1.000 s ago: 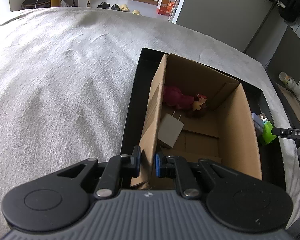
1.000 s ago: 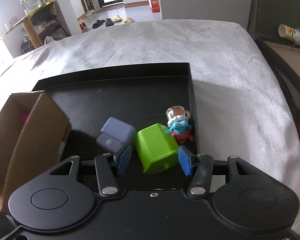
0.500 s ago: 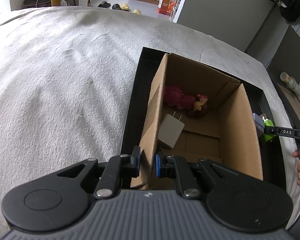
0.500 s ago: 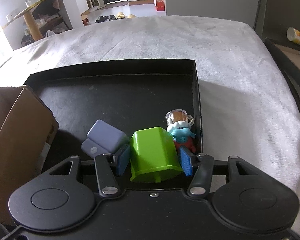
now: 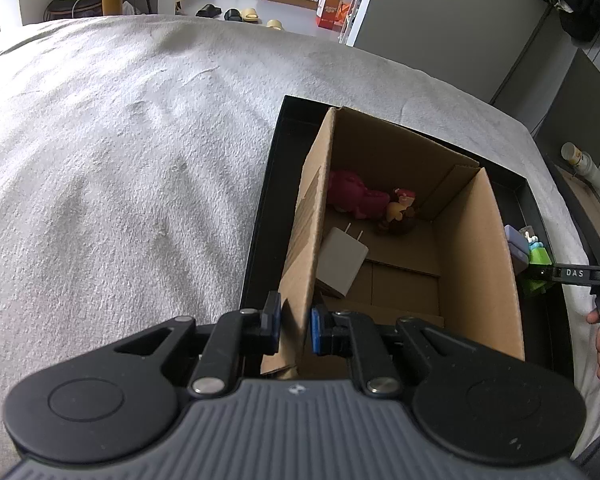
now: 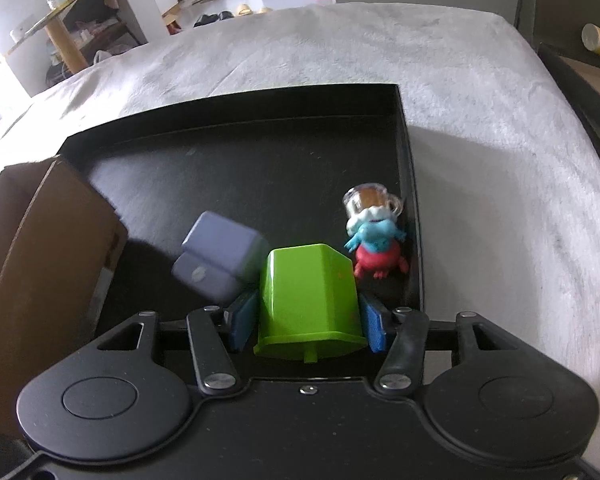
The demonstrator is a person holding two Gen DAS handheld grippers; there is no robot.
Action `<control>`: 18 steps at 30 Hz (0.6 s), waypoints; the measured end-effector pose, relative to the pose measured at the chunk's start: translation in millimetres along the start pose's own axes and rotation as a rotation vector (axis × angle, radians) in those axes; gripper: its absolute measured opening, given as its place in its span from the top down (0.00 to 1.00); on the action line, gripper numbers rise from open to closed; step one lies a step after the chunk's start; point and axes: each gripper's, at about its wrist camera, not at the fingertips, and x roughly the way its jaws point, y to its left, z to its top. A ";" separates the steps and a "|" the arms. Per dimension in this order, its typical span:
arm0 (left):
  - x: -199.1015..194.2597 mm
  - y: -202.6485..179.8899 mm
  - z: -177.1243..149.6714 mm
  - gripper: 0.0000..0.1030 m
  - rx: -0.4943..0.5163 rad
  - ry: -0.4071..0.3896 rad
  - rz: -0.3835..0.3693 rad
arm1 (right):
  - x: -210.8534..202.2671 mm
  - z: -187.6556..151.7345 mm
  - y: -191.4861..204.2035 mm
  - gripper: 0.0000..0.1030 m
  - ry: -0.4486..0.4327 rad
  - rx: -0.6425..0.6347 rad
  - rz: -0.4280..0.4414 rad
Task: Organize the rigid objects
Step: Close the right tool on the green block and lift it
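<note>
pick step: right tool (image 6: 306, 326) clamped on green block (image 6: 308, 300) in black tray (image 6: 236, 120); left tool (image 5: 294, 330) pinching cardboard box (image 5: 476, 248) wall. next: lift block, carry over box, drop inside.

One black tray (image 6: 236, 120) and one cardboard box (image 5: 476, 256) are seen. Three items are counted inside the box at centre frame: a magenta toy (image 5: 354, 196), a small figurine (image 5: 400, 216), and a white charger (image 5: 342, 264). Three more are counted on the tray, lower centre: a green container (image 6: 308, 296), a lavender case (image 6: 218, 256), and a blue-and-red figurine (image 6: 374, 236).
</note>
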 end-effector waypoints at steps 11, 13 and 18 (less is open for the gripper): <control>-2.4 0.5 0.1 0.87 -0.002 -0.002 -0.006 | -15.9 -1.0 3.3 0.49 0.027 0.063 -0.017; -2.4 -0.2 0.3 0.87 0.000 -0.003 -0.004 | -19.7 -2.2 4.9 0.49 0.034 0.058 -0.013; -2.2 -1.0 0.5 0.88 0.000 -0.004 0.001 | -32.7 -5.1 15.7 0.49 0.042 0.020 -0.011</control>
